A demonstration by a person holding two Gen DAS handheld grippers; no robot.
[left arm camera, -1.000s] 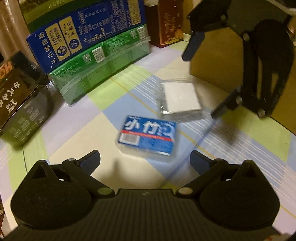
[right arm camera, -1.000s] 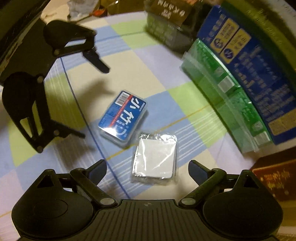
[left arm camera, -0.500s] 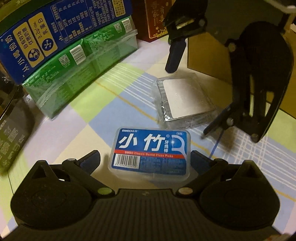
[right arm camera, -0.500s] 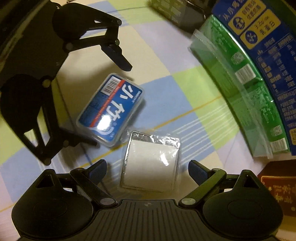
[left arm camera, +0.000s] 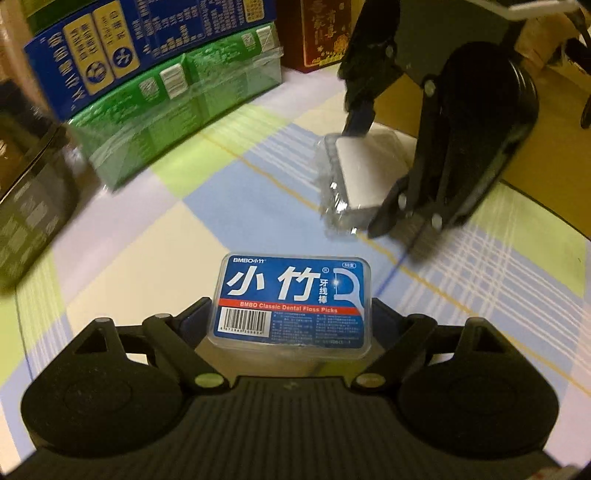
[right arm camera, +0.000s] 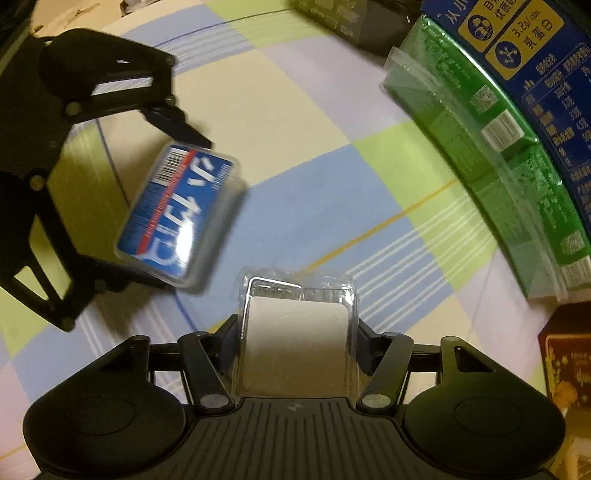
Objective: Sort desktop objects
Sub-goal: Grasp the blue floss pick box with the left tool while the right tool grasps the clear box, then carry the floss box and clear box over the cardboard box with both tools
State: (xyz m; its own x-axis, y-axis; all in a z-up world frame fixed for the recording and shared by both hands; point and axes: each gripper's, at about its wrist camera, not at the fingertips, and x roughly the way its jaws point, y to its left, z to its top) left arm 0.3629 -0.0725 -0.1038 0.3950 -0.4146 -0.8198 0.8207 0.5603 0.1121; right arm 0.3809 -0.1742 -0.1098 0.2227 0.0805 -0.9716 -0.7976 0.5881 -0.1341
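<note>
A blue-labelled box of dental floss picks [left arm camera: 291,302] sits between the fingers of my left gripper [left arm camera: 291,319], which is shut on its two short sides. The right wrist view shows the same floss box [right arm camera: 177,214] tilted, held in the left gripper [right arm camera: 170,208]. A clear plastic packet with a white pad inside [right arm camera: 295,332] is clamped in my right gripper [right arm camera: 295,334]. From the left wrist, that packet [left arm camera: 358,177] shows in the right gripper [left arm camera: 371,170], just beyond the floss box.
A checked tablecloth [left arm camera: 155,236] covers the table. A plastic-wrapped green carton [left arm camera: 173,122] with a blue carton [left arm camera: 147,48] stacked on it stands along the back left. A dark box [left arm camera: 29,192] lies far left, a red box [left arm camera: 325,33] behind.
Both grippers have closed from open: the left now grips the floss box, the right grips the clear packet. Each object sits deeper between its gripper's fingers than before.
</note>
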